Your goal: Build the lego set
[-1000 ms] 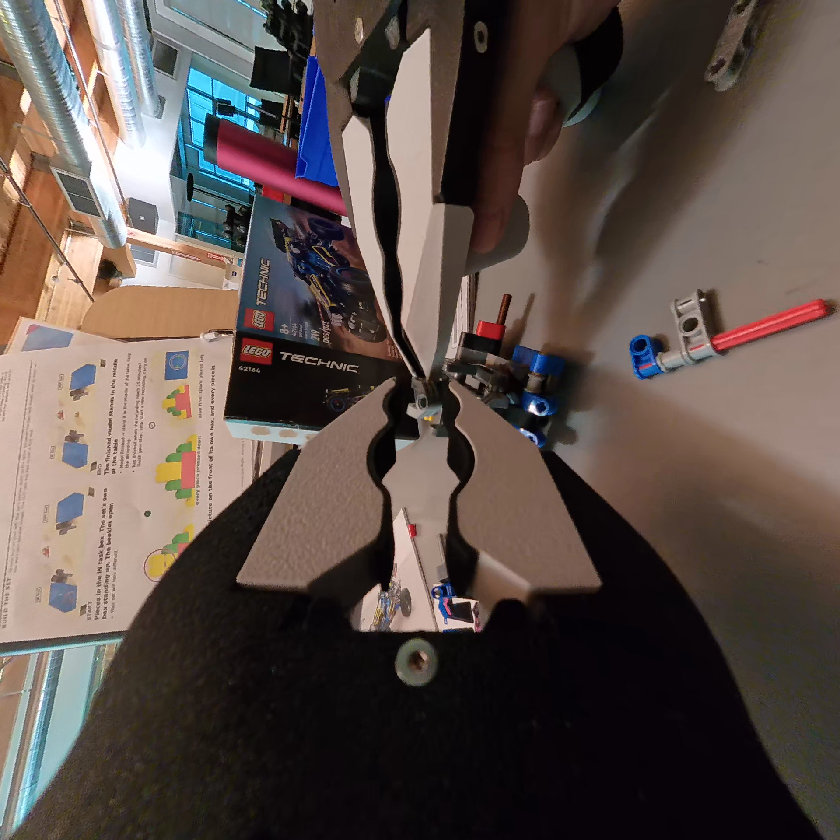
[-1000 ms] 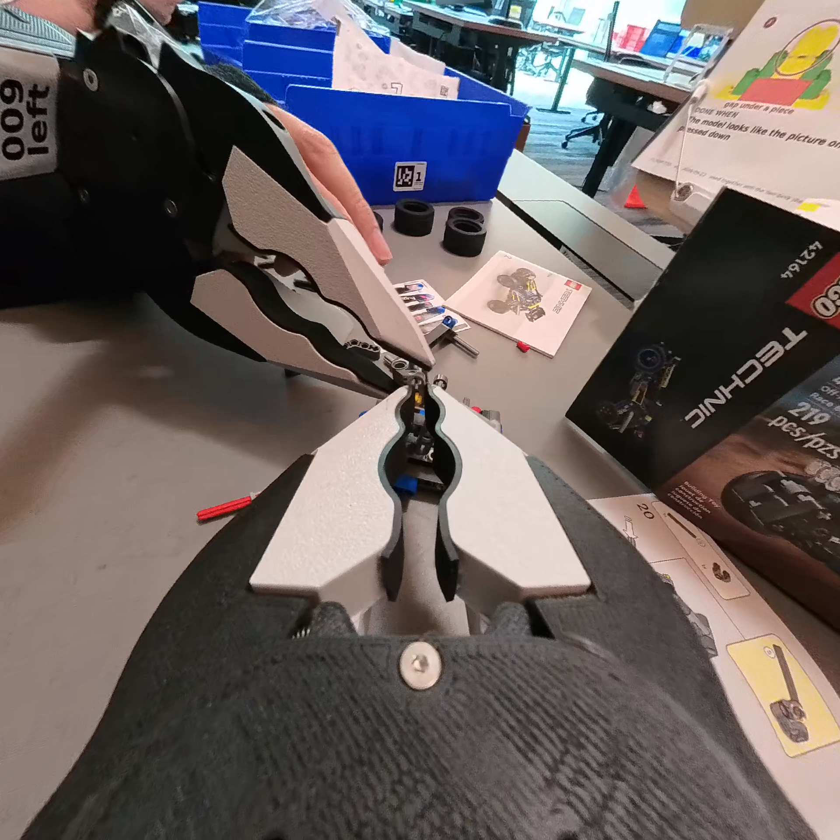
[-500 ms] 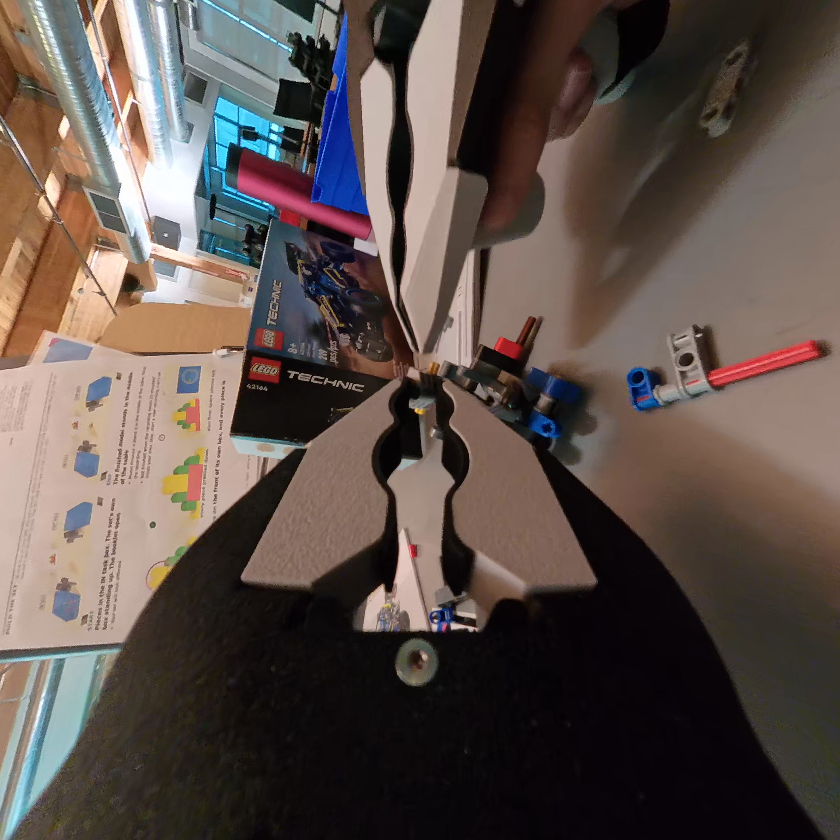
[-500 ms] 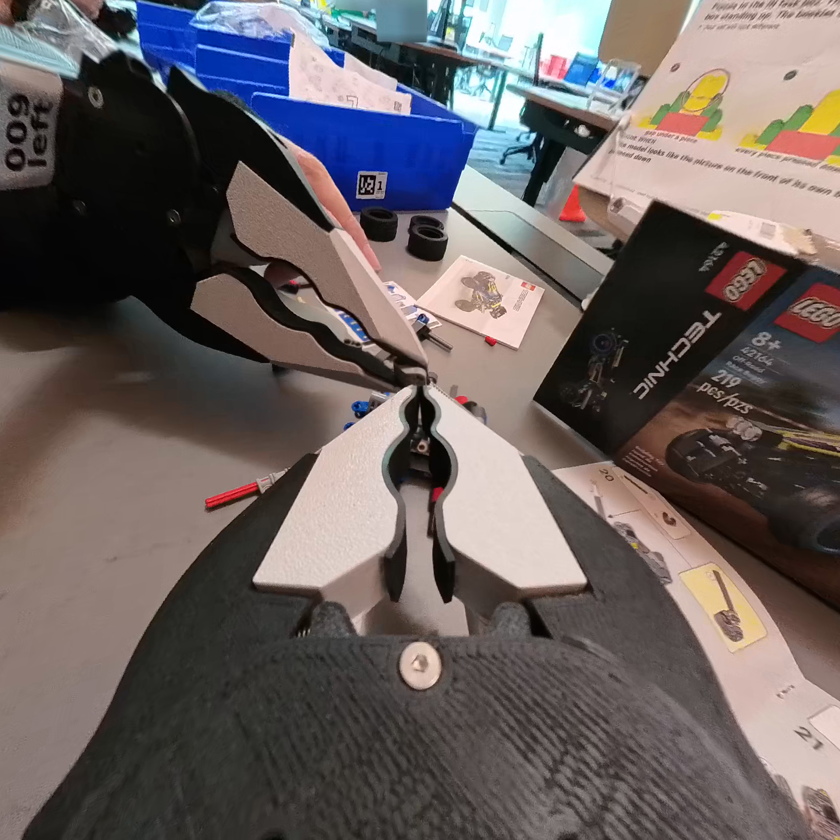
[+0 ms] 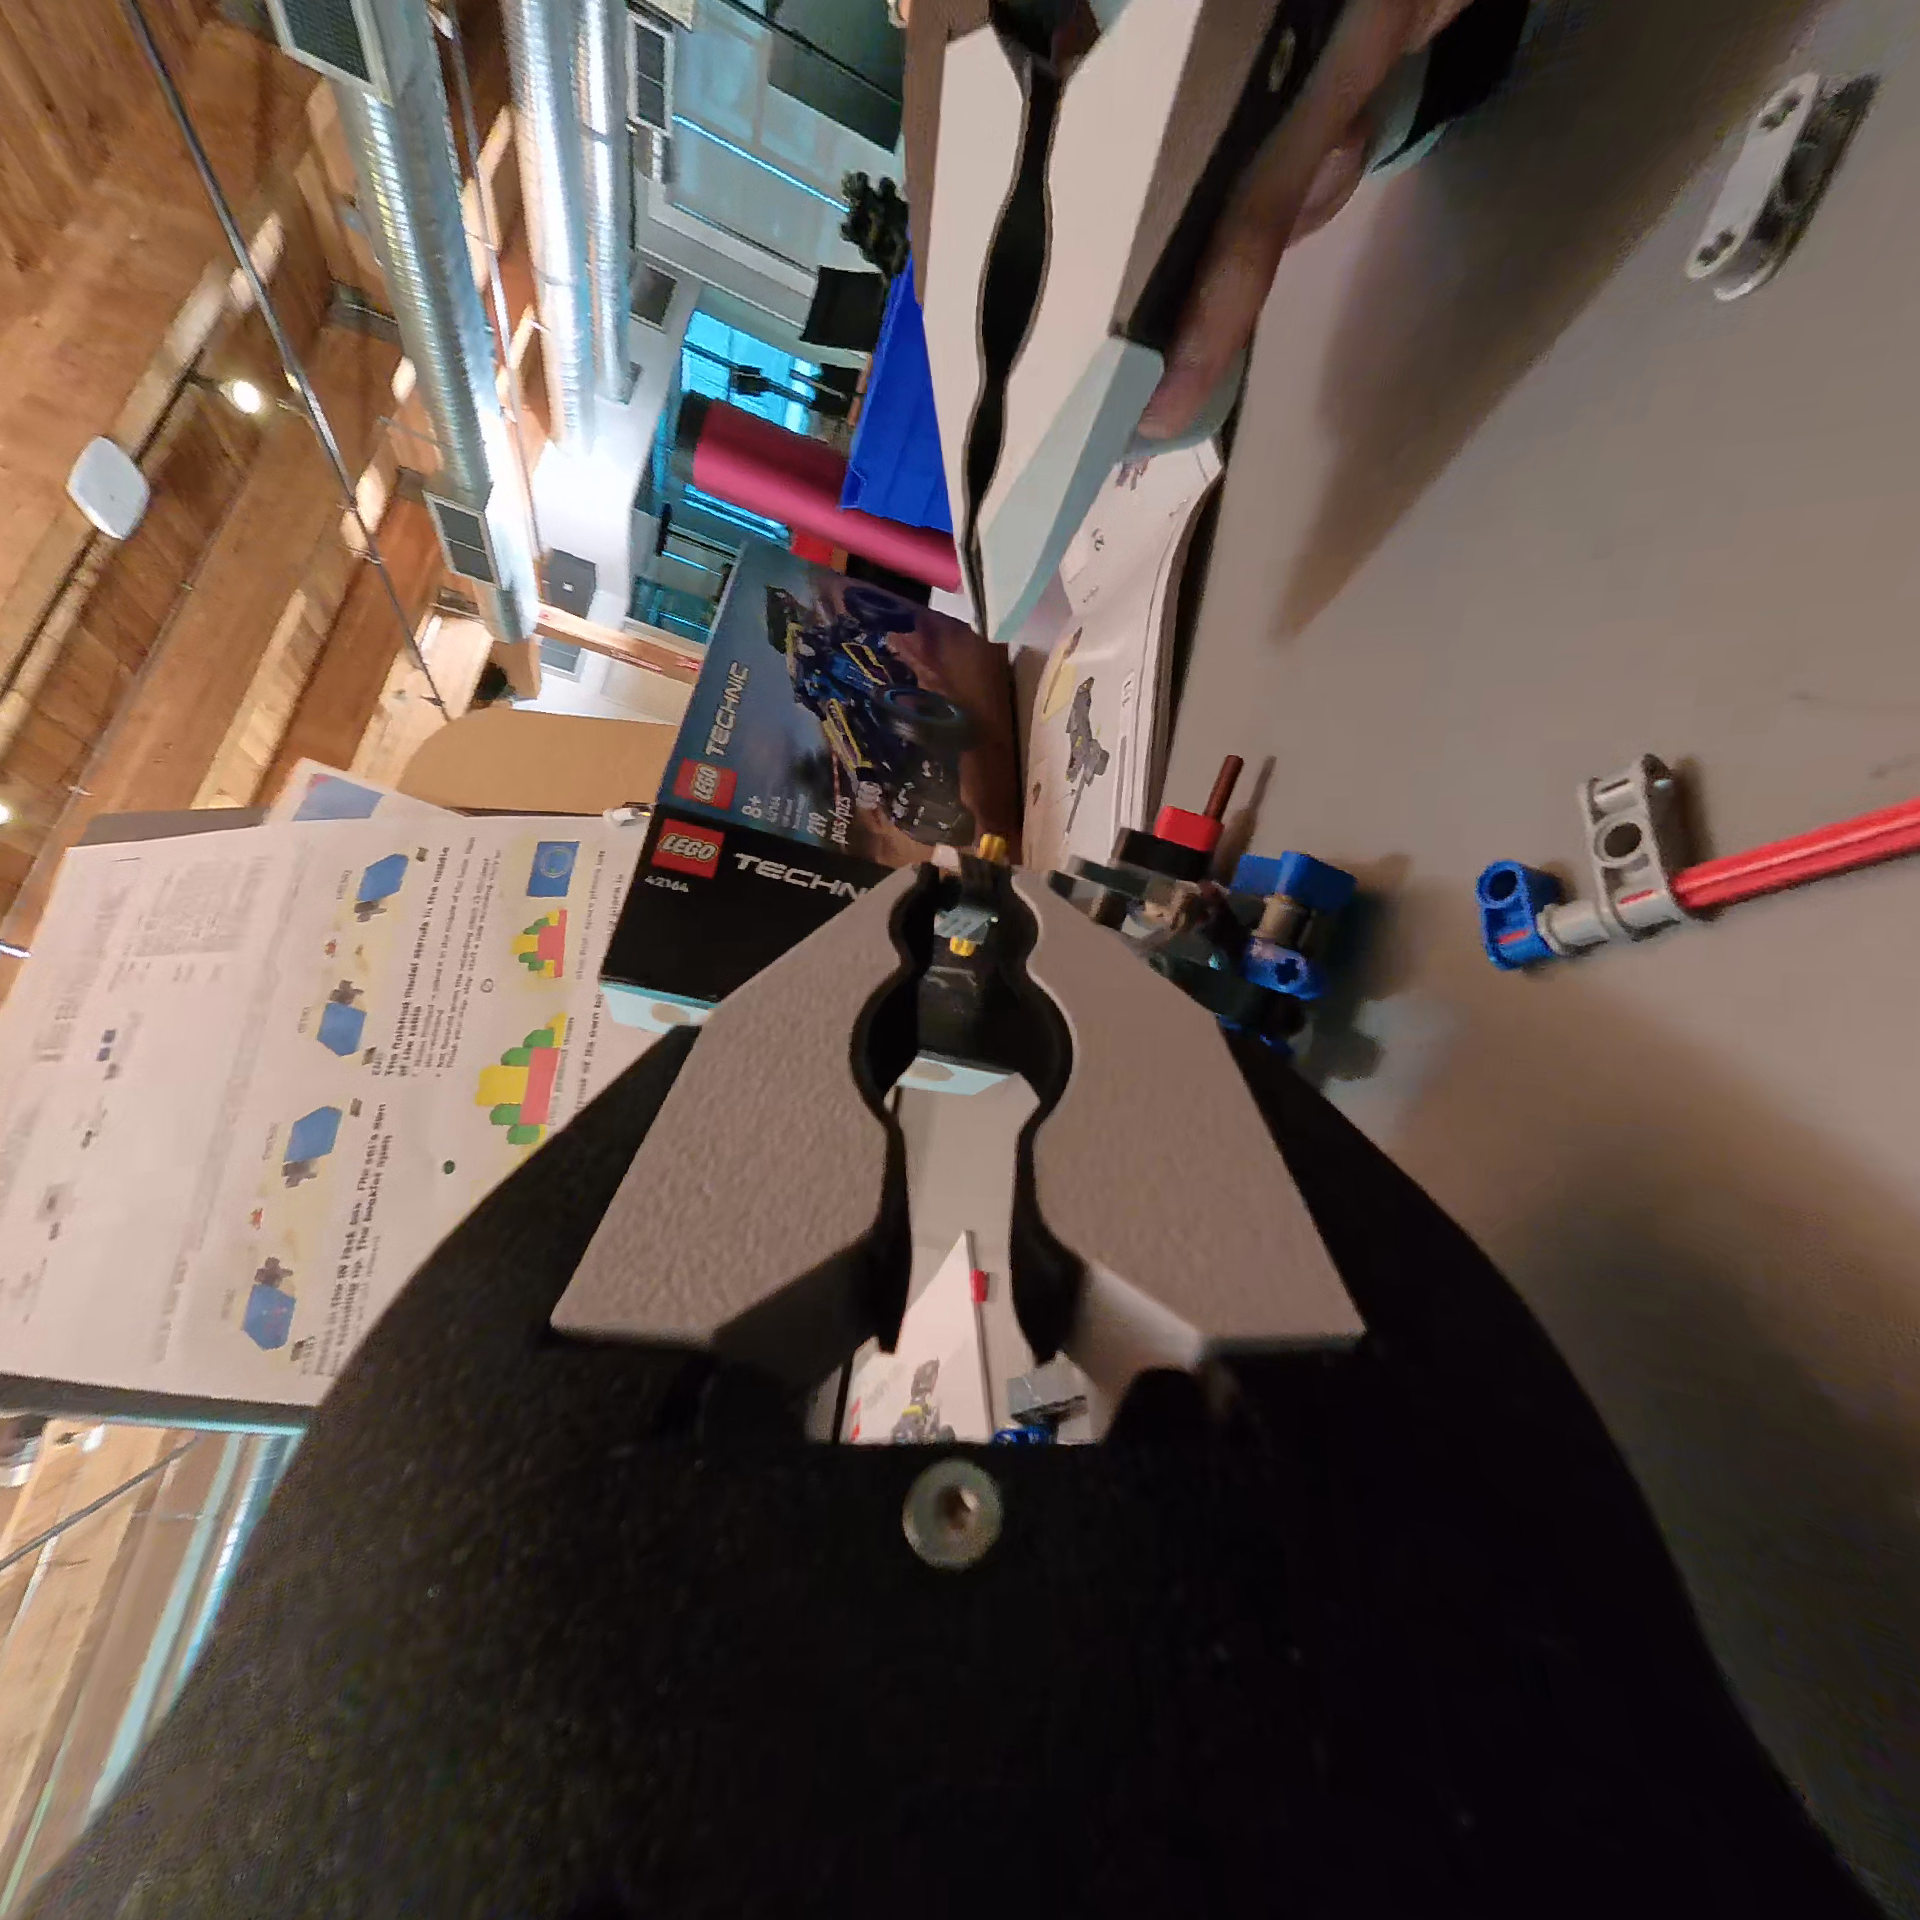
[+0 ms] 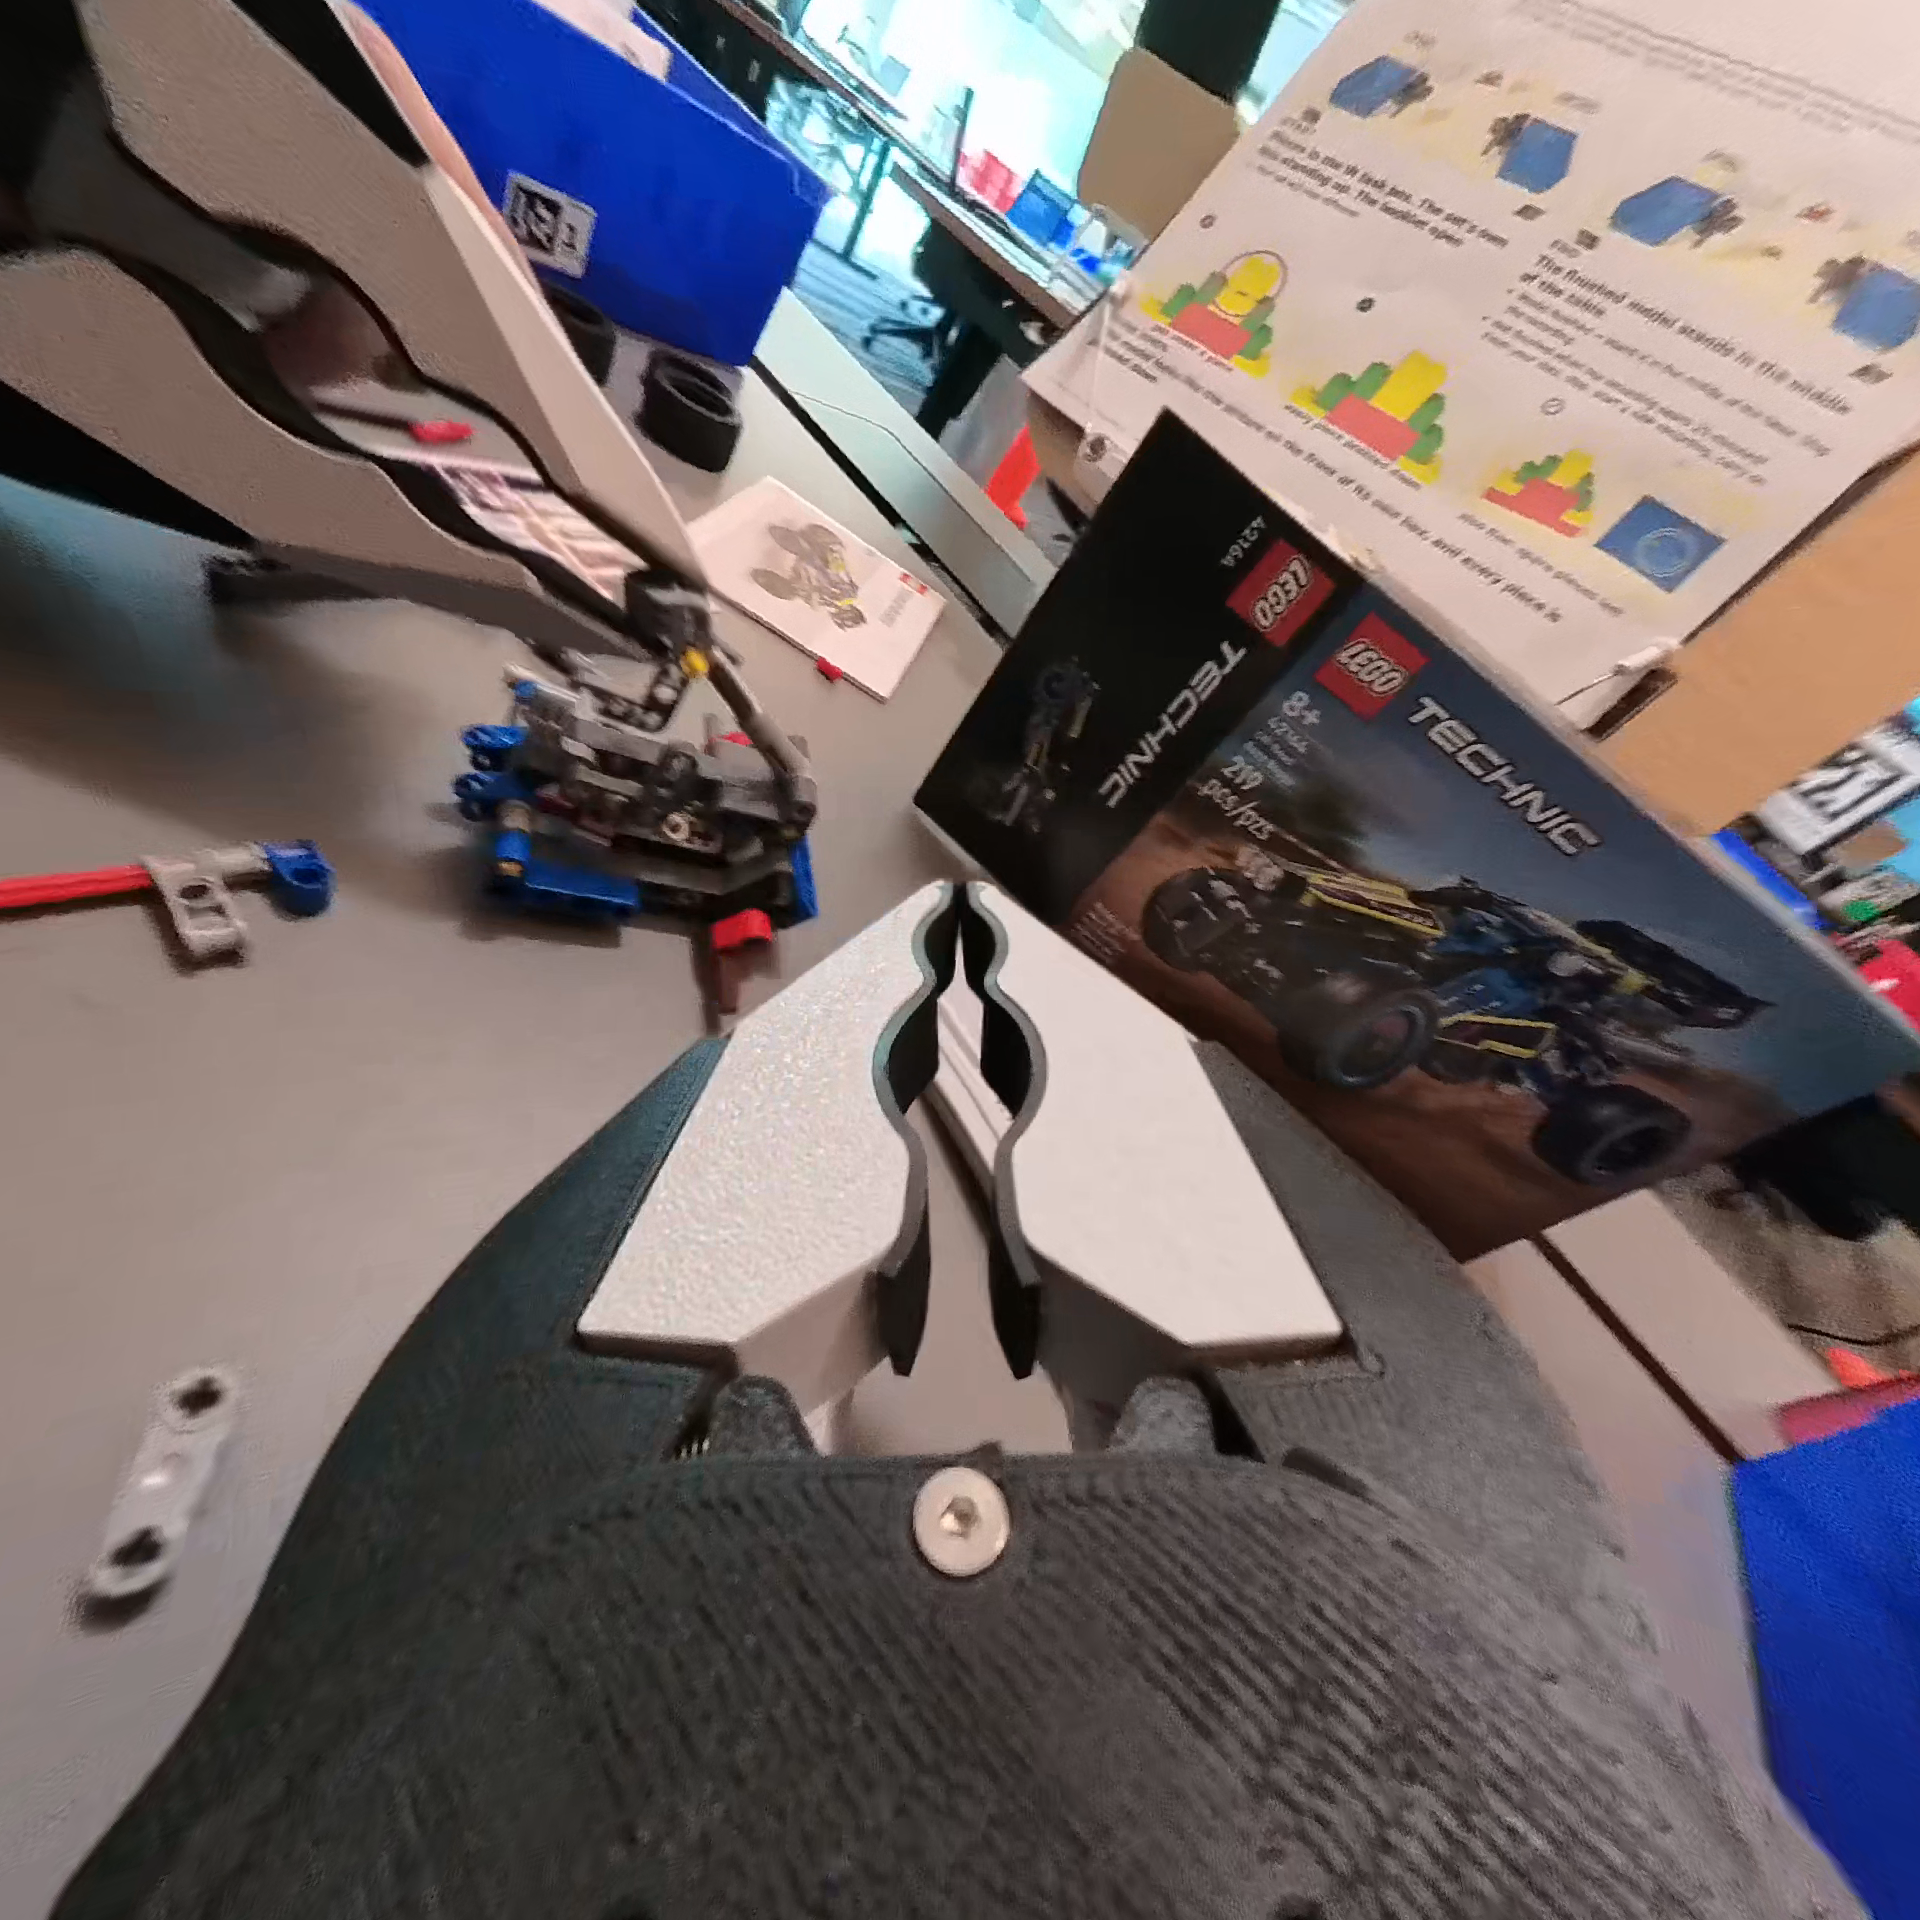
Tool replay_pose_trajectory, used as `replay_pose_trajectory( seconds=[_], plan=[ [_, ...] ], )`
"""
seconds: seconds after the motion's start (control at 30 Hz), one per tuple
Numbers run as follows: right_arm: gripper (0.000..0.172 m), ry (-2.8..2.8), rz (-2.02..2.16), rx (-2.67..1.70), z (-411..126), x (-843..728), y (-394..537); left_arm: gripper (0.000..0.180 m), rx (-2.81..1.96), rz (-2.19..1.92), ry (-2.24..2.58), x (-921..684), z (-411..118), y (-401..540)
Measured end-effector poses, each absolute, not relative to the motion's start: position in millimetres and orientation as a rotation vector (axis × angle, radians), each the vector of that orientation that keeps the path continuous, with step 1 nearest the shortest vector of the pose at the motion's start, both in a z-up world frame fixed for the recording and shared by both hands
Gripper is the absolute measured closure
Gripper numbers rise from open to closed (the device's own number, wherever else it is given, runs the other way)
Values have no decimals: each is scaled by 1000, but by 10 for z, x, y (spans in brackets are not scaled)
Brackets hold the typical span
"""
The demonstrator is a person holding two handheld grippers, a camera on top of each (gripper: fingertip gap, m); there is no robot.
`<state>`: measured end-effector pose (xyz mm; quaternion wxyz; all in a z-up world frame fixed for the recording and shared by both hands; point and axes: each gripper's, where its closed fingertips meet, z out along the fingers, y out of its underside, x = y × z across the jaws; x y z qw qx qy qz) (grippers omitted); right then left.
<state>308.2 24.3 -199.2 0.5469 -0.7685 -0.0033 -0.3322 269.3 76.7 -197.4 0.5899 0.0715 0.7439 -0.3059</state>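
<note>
Beside our left gripper (image 5: 961, 894) lie a red rod with grey and blue connectors (image 5: 1621, 883) and a grey link (image 5: 1756, 197). The toy box (image 6: 1351, 831) stands behind, on the grey table (image 6: 260, 1091), with a booklet (image 6: 821, 592) and black tyres (image 6: 691, 410) beyond. The left gripper is clamped on a small black piece with a yellow pin (image 5: 971, 909) at the top of the blue and black toy model (image 6: 634, 810), which rests on the table. Our right gripper (image 6: 958, 904) is clenched on nothing. A second ago the two tips nearly met at the model; now the right one has drawn well back towards the box. Blue bins (image 6: 623, 156) and desks fill the room.
</note>
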Motion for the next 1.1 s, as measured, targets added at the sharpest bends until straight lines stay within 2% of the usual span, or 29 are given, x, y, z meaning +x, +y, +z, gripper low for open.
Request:
replay_pose_trajectory(
  seconds=[0.77, 1.1],
  plan=[
    [172, -163, -894, -1888, -2141, 3091, 395, 173, 284, -553, 1668, 2695, -2120, 720],
    [172, -170, -891, -1884, -2138, 3079, 392, 167, 288, -576, 1703, 2669, -2154, 690]
  ],
)
